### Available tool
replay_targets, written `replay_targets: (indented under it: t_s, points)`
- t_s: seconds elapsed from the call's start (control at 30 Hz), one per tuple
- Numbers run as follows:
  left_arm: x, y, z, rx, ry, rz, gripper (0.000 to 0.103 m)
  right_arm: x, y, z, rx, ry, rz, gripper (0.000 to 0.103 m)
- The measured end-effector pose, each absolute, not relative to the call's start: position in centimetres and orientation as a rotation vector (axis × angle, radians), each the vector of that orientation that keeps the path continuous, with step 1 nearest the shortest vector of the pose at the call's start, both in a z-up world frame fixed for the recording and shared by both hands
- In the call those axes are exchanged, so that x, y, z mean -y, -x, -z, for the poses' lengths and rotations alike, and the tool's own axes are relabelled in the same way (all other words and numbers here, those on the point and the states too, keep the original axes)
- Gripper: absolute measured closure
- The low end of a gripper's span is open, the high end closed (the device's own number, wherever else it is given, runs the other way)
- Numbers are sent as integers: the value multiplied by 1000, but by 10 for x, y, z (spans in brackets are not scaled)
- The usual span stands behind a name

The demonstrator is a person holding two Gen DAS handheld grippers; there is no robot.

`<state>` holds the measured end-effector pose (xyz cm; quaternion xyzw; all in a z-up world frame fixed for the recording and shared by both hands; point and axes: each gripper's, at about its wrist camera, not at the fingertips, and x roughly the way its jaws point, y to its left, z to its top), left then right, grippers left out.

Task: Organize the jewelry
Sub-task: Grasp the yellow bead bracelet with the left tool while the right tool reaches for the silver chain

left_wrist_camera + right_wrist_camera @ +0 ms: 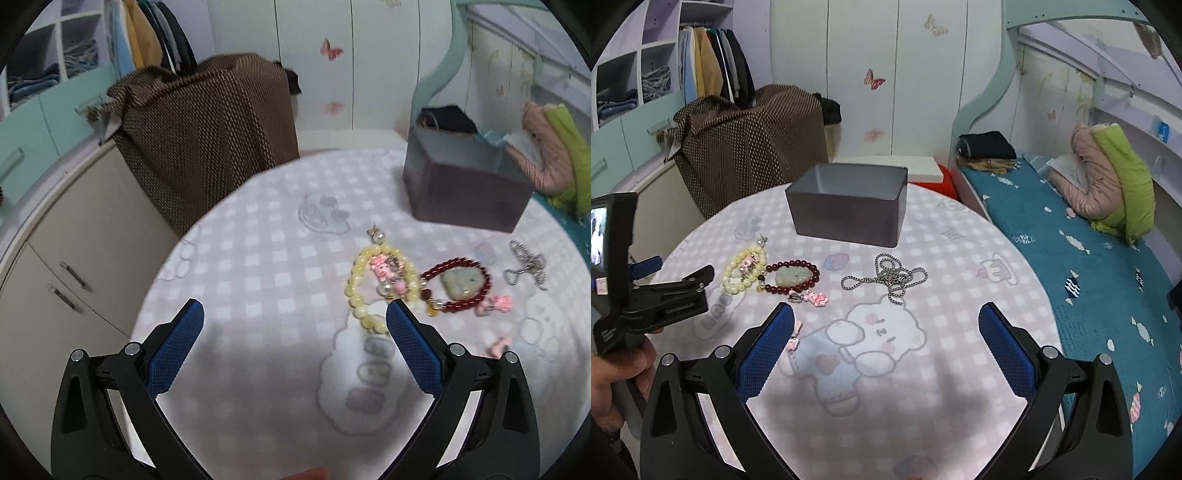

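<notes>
Left gripper [294, 314] spread wide, empty; right gripper [886, 317] likewise spread, gripping nothing. Just ahead, short of the grey box [846, 206]: yellow bead bracelet [740, 271], touching red bead bracelet [792, 275] ringing a jade pendant [792, 276]; silver chain [886, 277] to their right, apart. Risk: snagging both touching bracelets together, or dragging the checked cloth [960, 295]. Loose chain likely to slip through.
</notes>
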<state>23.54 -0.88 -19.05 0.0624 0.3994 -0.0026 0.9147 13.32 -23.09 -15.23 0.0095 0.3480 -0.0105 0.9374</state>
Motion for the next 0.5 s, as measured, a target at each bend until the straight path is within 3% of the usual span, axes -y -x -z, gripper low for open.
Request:
replay_targets:
  t_s: [0.27, 0.43, 0.5]
  points:
    - [13, -267, 215, -912, -121, 39, 8, 234, -153, 171, -759, -16, 16, 7]
    - [14, -270, 216, -921, -76, 110, 33, 240, -162, 177, -789, -24, 13, 7]
    - [18, -269, 214, -914, -91, 138, 57, 242, -164, 177, -791, -25, 15, 7]
